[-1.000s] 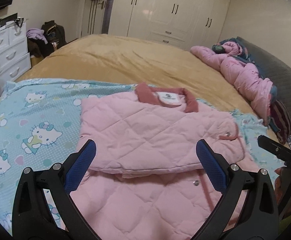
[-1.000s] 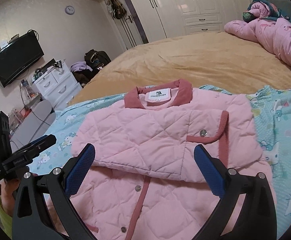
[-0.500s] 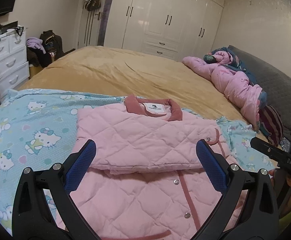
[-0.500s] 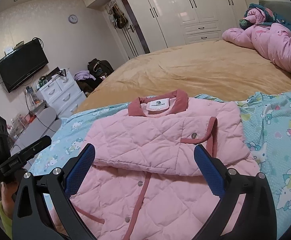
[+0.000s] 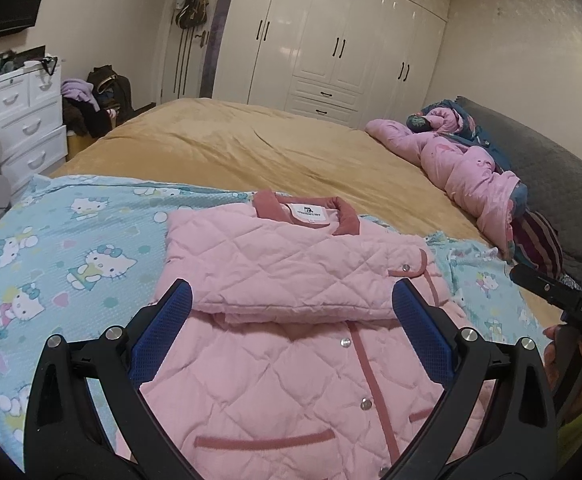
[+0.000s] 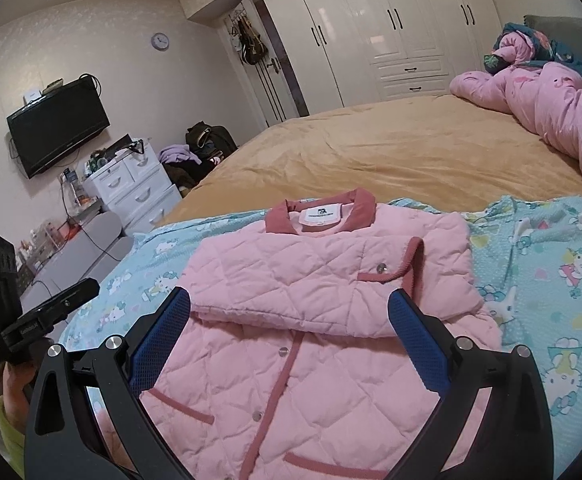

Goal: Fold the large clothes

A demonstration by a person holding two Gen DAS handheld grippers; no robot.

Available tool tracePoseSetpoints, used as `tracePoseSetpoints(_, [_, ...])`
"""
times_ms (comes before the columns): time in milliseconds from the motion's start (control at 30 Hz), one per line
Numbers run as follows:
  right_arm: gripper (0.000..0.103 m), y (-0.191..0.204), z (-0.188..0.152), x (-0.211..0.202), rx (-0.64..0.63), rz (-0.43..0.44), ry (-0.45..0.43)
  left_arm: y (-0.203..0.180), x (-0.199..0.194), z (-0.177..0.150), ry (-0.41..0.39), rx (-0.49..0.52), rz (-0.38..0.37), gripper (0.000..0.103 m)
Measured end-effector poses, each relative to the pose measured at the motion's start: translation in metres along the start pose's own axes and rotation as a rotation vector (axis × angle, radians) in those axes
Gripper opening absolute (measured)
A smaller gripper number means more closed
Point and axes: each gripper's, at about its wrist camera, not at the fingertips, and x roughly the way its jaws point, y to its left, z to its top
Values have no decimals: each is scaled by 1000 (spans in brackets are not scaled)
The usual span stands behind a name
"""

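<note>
Already both grippers have drawn back and up since a second ago: the quilted pink button-front jacket [image 5: 299, 320] now shows its near hem pockets, lying flat on the light-blue cartoon-cat sheet [image 5: 71, 264] with sleeves folded across the chest. Left gripper [image 5: 291, 328] and right gripper [image 6: 289, 330] hover with fingers spread, holding nothing. Likely the hem fold comes next. Only the right view shows the wall clock [image 6: 159, 41].

Big bed [image 5: 275, 152] with tan cover filled the room. White glossy wardrobe [image 5: 339, 40] stood beyond its far end, white drawer chest [image 6: 131, 192] left of bed, wall TV [image 6: 57, 122] above that chest, round clock [image 6: 160, 41] higher up.
</note>
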Motion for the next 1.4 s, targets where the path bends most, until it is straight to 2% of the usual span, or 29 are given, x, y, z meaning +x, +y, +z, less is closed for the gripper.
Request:
tracePoseSetpoints(367, [99, -5, -34, -31, -37, -40, 49, -2, -28, -25, 18, 34, 24, 94])
tracePoseSetpoints(600, [99, -13, -60, -44, -28, -57, 83, 3, -41, -54, 46, 15, 36, 94])
tracePoseSetpoints(833, [99, -14, -80, -53, -34, -62, 114, 0, -51, -81, 70, 43, 70, 94])
tracePoseSetpoints(1400, [99, -30, -118, -53, -12, -83, 201, 11, -59, -125, 145, 54, 133, 94])
